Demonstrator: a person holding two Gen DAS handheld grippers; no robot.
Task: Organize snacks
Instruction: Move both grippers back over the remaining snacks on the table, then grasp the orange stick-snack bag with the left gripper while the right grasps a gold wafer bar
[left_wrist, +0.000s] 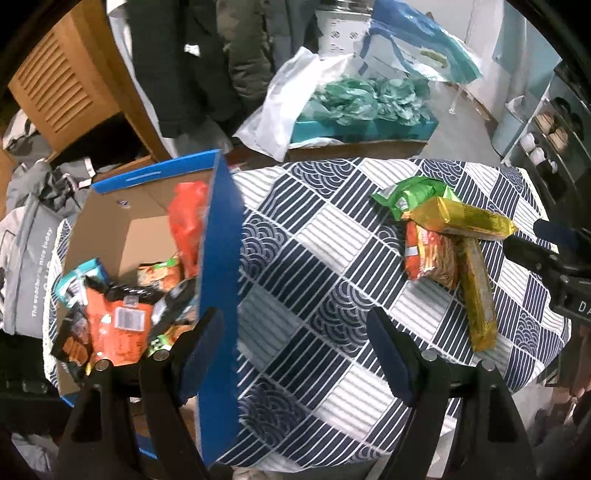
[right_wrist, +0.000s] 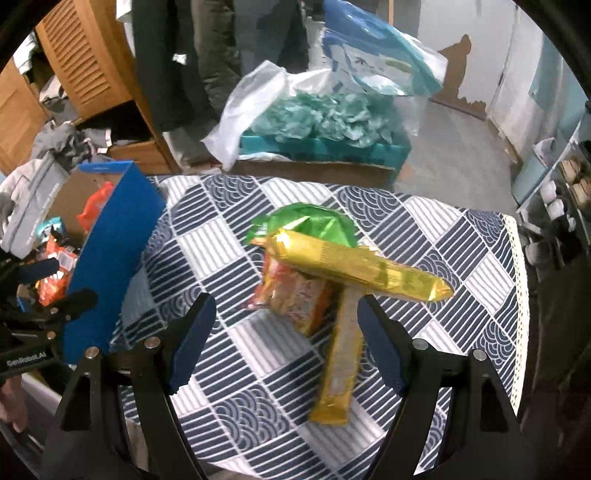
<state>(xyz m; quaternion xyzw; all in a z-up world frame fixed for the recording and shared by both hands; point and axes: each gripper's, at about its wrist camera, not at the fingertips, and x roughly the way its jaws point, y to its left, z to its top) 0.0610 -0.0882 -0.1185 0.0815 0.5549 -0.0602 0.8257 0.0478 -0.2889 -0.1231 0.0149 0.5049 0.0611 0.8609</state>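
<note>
Handling outlook: the snacks look light, crinkly and slick, so a firm but gentle pinch seems wise.
Top yellow pack: the long gold-yellow foil biscuit pack lies across the pile on the table with the blue-and-white patterned cloth; probably fairly stiff, contents brittle. Take it across its narrow width near the middle.
Lower yellow pack: a second long gold-yellow foil pack runs toward the camera, its far end under the first; best lifted after it.
Orange pack: the squarish orange noodle packet is pinned beneath; likely crushable.
Green bag: the shiny green foil bag sits behind, puffy and soft.
Destination: the blue-sided cardboard box at the table's left, already holding packets.
Right gripper: jaws wide apart, empty, above the pile.
Left gripper: jaws wide apart, empty, beside the box wall.
</note>
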